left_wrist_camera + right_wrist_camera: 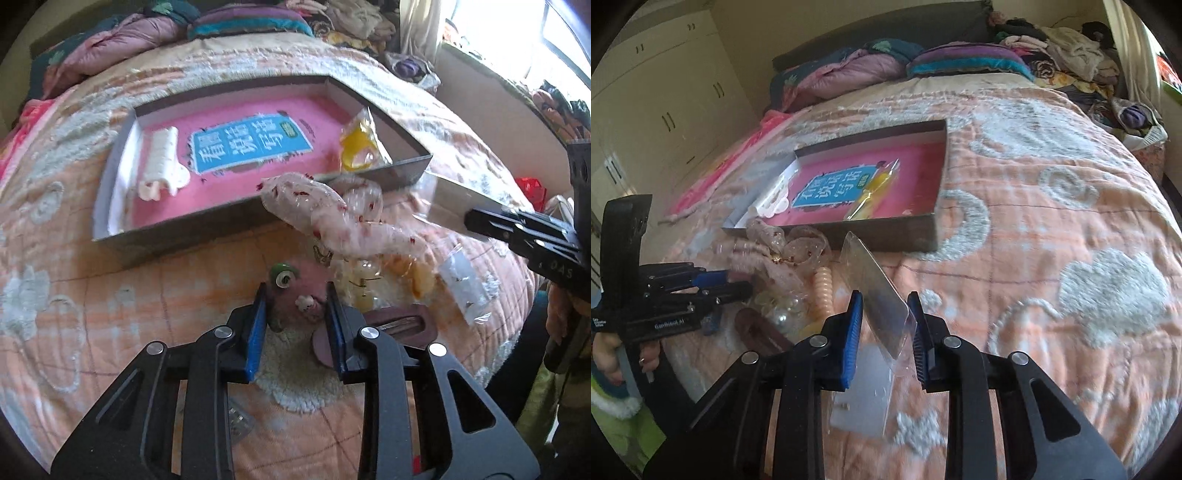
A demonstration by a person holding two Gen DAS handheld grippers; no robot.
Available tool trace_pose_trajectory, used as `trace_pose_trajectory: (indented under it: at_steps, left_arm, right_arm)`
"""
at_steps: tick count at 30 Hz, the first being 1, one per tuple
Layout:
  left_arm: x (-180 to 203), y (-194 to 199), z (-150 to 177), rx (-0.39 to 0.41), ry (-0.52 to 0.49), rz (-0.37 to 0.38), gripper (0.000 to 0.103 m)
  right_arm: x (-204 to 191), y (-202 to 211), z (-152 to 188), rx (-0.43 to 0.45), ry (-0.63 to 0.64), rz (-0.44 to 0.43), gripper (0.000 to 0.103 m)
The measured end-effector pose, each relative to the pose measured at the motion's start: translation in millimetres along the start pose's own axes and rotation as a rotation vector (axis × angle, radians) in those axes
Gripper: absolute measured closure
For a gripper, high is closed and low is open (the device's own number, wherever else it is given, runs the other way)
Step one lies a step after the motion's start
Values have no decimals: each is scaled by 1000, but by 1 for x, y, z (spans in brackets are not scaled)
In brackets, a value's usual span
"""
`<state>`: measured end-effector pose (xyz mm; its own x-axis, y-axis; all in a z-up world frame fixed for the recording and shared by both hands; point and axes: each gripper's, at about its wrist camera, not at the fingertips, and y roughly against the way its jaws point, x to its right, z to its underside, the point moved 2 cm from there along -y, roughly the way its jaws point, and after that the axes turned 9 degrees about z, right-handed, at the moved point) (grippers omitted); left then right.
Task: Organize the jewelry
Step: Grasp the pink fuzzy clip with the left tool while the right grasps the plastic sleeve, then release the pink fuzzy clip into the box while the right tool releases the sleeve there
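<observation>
While bare quilt (pixel 1052 229) spreads right, box (pixel 886 229) edges near.

bedspread (pixel 1052 192) – peach, white swirls | book (pixel 236 155) – pink, blue label

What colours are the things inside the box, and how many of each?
Pink: 1, the pink book
White: 1, the white ribbed roll
Yellow: 1, the yellow bagged piece
Total: 3
</observation>
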<state>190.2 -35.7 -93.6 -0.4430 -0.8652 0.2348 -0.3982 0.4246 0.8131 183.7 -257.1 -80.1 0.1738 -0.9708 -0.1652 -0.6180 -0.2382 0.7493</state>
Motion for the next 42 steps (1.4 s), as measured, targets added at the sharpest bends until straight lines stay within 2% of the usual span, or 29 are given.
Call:
trace_pose_trajectory:
  at_steps: [12,20,24,29,34,42]
  left_arm:
    - [-10,58,-1,118,48,-47,82]
    - [-19,91,-8,184,61,-82,82]
    - [-23,100,-16,209,70,-81,82]
    - [-19,101,-34,218,60,-84,82]
    - [2,100,-62,236,9,-78,82]
    - [33,89,-94,252,-25,-38,82]
  right_arm:
    - [-15,47,3,71,24,-28,79]
    - [-37,75,-8,142,49,-31,79]
    - [-39,100,-19,209,41,-10,79]
    - [-29,133,-32,298,-1,29,79]
    - [-9,168,-41,386,-39,75,79]
    - [19,197,-54,460,-65,136,79]
